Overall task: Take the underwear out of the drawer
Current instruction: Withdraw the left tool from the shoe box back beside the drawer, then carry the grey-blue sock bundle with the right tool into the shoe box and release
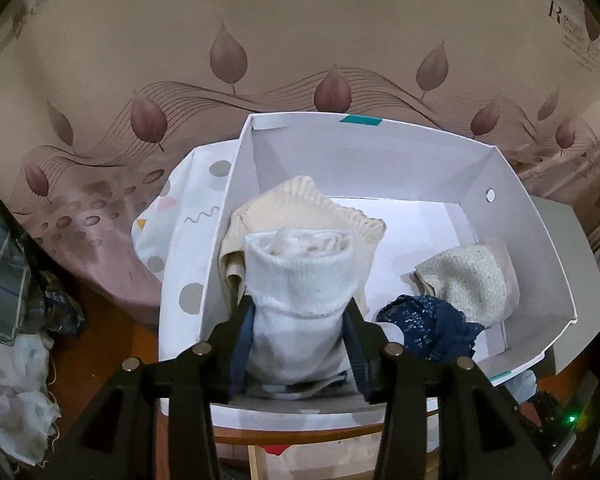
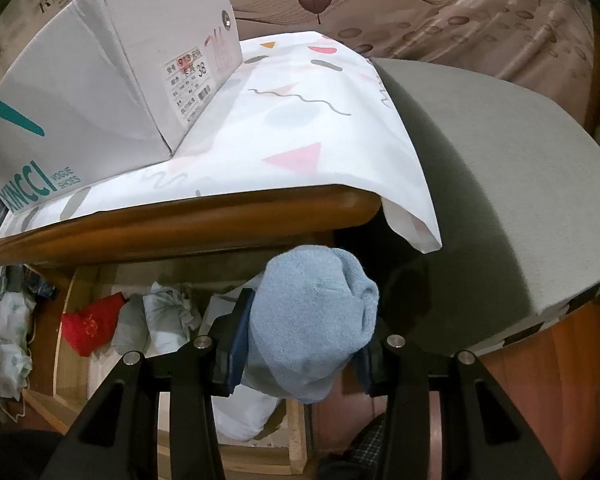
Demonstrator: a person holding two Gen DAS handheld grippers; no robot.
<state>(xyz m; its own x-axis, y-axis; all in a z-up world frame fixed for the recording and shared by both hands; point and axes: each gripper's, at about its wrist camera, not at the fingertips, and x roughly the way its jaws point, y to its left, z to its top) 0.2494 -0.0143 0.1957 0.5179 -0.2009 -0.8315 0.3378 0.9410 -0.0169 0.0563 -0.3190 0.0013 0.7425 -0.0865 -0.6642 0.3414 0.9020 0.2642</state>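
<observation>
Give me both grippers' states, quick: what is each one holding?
Left gripper: closed on a rolled white garment, over the open white box.
Right gripper: closed on a rolled light blue garment.

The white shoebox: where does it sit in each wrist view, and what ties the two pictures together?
Left wrist: the white shoebox fills the centre, open top toward the camera, clothes inside.
Right wrist: upper left, seen from outside, printed label facing the camera.
Shared landmark: the patterned white cloth under the box.
</observation>
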